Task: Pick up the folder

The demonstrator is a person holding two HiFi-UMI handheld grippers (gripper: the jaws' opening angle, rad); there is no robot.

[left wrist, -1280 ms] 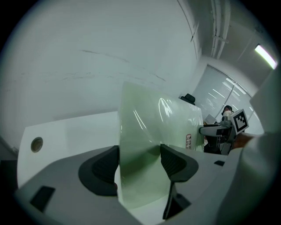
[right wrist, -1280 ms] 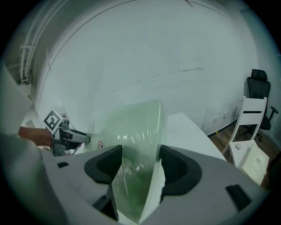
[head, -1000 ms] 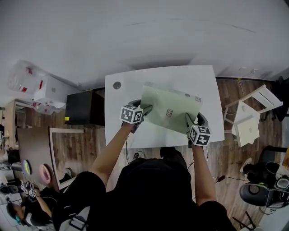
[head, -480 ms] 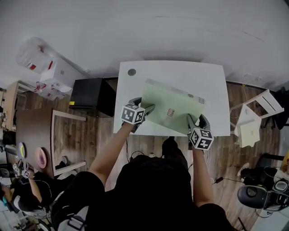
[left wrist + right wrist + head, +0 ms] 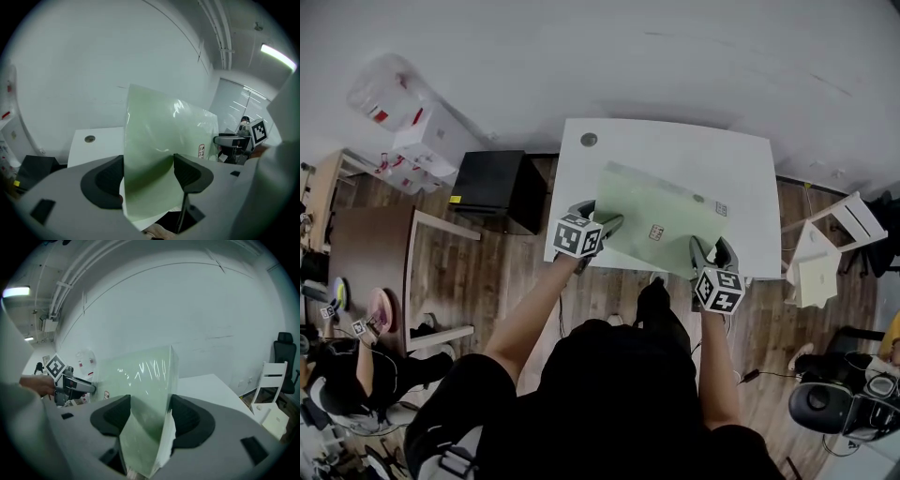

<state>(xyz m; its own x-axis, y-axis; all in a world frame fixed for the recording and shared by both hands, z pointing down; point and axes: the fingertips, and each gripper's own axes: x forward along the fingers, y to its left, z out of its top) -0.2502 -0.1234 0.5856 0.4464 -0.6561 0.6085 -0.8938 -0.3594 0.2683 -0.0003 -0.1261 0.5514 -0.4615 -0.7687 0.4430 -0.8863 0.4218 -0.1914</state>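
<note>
A pale green folder (image 5: 661, 220) hangs tilted over the white table (image 5: 675, 150), its near edge past the table's front edge. My left gripper (image 5: 598, 217) grips the folder's left edge. In the left gripper view the folder (image 5: 159, 136) bows between the pads of the left gripper (image 5: 147, 171); those jaws have just been opening slightly with the sheet still wedged between them. My right gripper (image 5: 711, 251) holds the near right corner. In the right gripper view the folder (image 5: 140, 376) stands between the pads of the right gripper (image 5: 149, 416).
The table has a round cable hole (image 5: 589, 140) at its far left. A black cabinet (image 5: 492, 187) stands left of it, with white boxes and bags (image 5: 412, 131) beyond. A white chair (image 5: 825, 253) is at the right. Another person (image 5: 347, 375) sits at lower left.
Both grippers have drawn the folder toward the table's front edge and lifted it slightly. It lay wholly over the tabletop before; its near edge now overhangs the front.
</note>
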